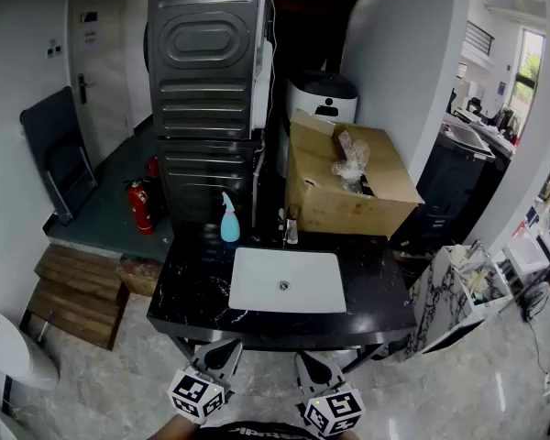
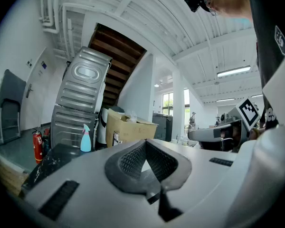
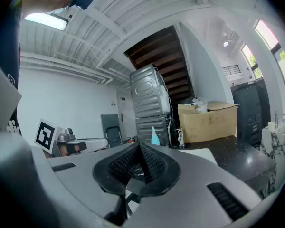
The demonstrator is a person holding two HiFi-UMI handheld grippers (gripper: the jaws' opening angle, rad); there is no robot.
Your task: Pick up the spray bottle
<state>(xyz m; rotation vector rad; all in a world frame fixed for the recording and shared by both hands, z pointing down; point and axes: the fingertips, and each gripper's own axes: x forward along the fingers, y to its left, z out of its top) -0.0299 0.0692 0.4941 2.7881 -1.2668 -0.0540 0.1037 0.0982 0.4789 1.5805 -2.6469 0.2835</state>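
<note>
A light blue spray bottle [image 1: 229, 220] stands upright on the black marble counter [image 1: 192, 291], at the back just left of the sink. Both grippers are low at the near edge, well short of the bottle. My left gripper [image 1: 225, 350] has its jaws shut with nothing between them, and so does my right gripper [image 1: 310, 360]. From the left gripper view the bottle [image 2: 86, 139] shows far off to the left of the shut left gripper [image 2: 145, 156]. The right gripper view has the bottle [image 3: 155, 137] almost straight ahead, above the shut right gripper [image 3: 138, 164].
A white sink basin [image 1: 286, 280] sits mid-counter with a small faucet [image 1: 291, 230] behind it. An open cardboard box [image 1: 344, 180] fills the back right. A tall grey machine [image 1: 206, 90] rises behind the bottle. A red fire extinguisher [image 1: 142, 206] and wooden steps [image 1: 78, 296] lie to the left.
</note>
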